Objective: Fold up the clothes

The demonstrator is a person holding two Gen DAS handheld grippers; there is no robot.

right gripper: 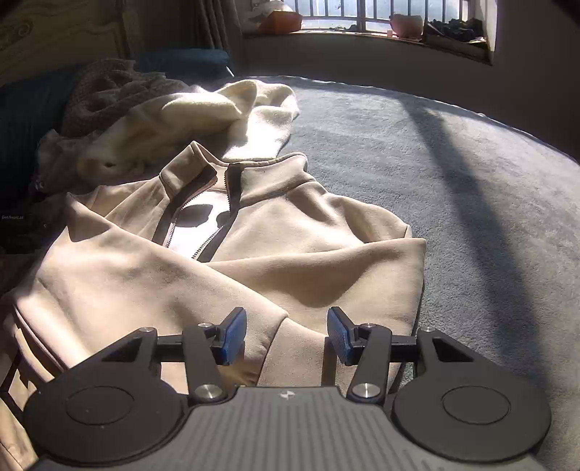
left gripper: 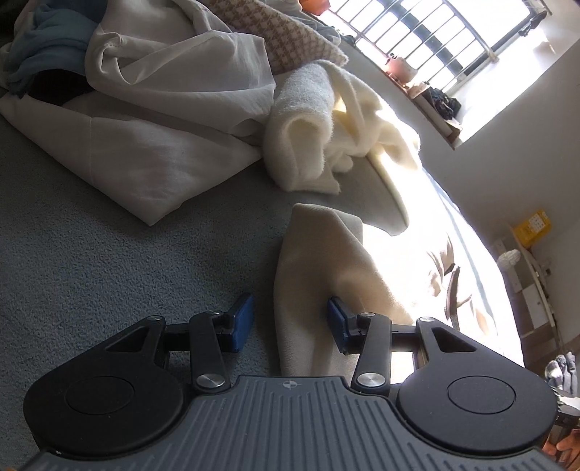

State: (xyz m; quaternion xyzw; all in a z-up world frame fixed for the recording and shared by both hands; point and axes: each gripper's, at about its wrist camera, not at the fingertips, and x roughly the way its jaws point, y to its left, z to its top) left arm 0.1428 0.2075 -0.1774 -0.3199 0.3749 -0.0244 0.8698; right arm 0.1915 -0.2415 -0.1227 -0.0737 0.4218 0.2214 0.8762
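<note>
Clothes lie heaped all over the grey-blue bedcover [right gripper: 417,152], and the beige zip jacket [right gripper: 224,261] is spread flat in the middle of it, collar at twelve o'clock from the right gripper [right gripper: 286,335], zip partly undone, both sleeves crossed over the chest. That gripper hangs just above the jacket's lower edge with its blue pads [right gripper: 233,335] parted and nothing pinched between them; the fabric simply shows through the gap.

The left gripper [left gripper: 290,322] stands about half open at the jacket's side. A raised fold of the beige cloth [left gripper: 319,275] runs up between its pads, lying against the right-hand pad [left gripper: 335,322] and clear of the other, so it is not clamped.

Around the jacket things crowd in. At eleven o'clock of the collar a cream fleece garment [right gripper: 203,112] is bunched up, its edge touching or nearly touching the collar. Behind it, at ten o'clock, sits a brown knitted piece [right gripper: 108,90]. In the left wrist view a crumpled white garment [left gripper: 163,108] fills ten to twelve o'clock, with a blue-grey cloth [left gripper: 47,50] behind it and a houndstooth-patterned fabric [left gripper: 275,32] on top.

Past the bed's far edge, at one o'clock, a barred window [left gripper: 427,40] throws hard sunlight across the cover, and its sill [right gripper: 362,34] carries a small pot [right gripper: 406,23] and some dark clutter.
</note>
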